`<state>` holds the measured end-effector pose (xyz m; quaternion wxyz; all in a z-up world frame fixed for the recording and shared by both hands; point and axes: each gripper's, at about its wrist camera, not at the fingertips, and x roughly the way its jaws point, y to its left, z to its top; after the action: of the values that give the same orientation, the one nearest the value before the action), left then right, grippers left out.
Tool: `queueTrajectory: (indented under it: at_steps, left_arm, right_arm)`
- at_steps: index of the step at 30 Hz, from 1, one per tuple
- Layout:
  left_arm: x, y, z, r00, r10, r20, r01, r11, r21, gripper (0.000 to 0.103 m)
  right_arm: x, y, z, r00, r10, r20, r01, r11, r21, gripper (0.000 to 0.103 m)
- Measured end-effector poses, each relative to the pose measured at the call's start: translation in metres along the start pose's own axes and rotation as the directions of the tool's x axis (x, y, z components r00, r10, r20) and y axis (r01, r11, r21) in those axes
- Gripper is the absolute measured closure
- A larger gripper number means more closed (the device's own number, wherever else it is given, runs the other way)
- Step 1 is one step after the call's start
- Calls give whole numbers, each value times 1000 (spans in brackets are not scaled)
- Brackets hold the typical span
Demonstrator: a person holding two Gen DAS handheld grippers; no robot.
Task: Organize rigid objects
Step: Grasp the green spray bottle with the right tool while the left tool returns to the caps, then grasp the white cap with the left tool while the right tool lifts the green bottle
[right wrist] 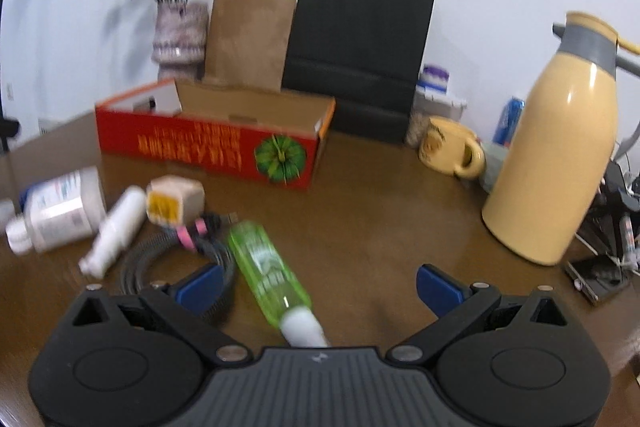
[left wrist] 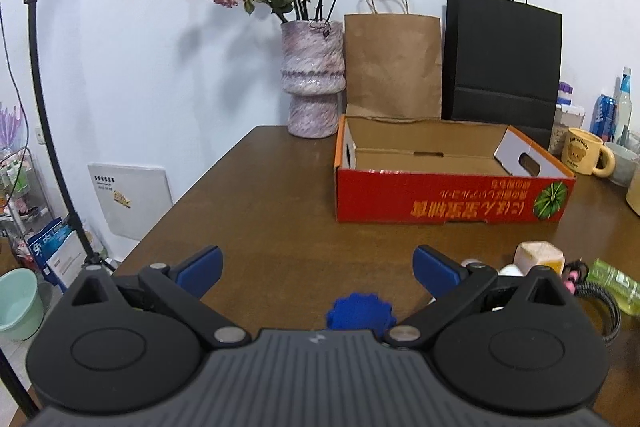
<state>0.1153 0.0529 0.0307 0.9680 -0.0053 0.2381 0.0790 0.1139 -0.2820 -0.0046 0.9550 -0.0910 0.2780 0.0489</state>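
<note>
An open red cardboard box [left wrist: 452,201] [right wrist: 208,147] stands empty on the brown table. In the right wrist view a green bottle [right wrist: 266,267] with a white cap lies between my open right gripper's [right wrist: 318,285] blue fingers. Left of it lie a white bottle [right wrist: 116,227], a large clear bottle [right wrist: 60,207], a beige cube [right wrist: 176,201] and a coiled black cable [right wrist: 176,259]. My left gripper [left wrist: 318,273] is open above a blue toothed cap [left wrist: 358,311]; the cube [left wrist: 538,255] and green bottle [left wrist: 614,285] show at its right.
A vase of dried roses [left wrist: 312,83], a brown paper bag [left wrist: 392,63] and a black bag [left wrist: 504,59] stand behind the box. A yellow mug [right wrist: 450,147] and a beige thermos [right wrist: 556,163] stand right. The table's left edge [left wrist: 188,195] drops to floor clutter.
</note>
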Motion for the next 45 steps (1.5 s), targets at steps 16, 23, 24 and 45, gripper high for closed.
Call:
queueTrajectory:
  at_steps: [16, 23, 24, 45]
  left_arm:
    - [-15, 17, -27, 998, 41, -45, -42, 999, -24, 0]
    - [-13, 25, -33, 996, 54, -70, -56, 998, -21, 0]
    - [-12, 25, -35, 996, 52, -77, -53, 998, -19, 0]
    - [30, 11, -59, 975, 40, -216, -33, 999, 34, 0]
  right_arm:
    - [60, -4, 3, 981, 172, -89, -168, 985, 48, 46]
    - [50, 7, -2, 984, 170, -49, -169, 985, 18, 73]
    - [47, 7, -2, 985, 167, -38, -166, 986, 19, 73]
    - [17, 14, -7, 990, 115, 79, -118, 992, 33, 73]
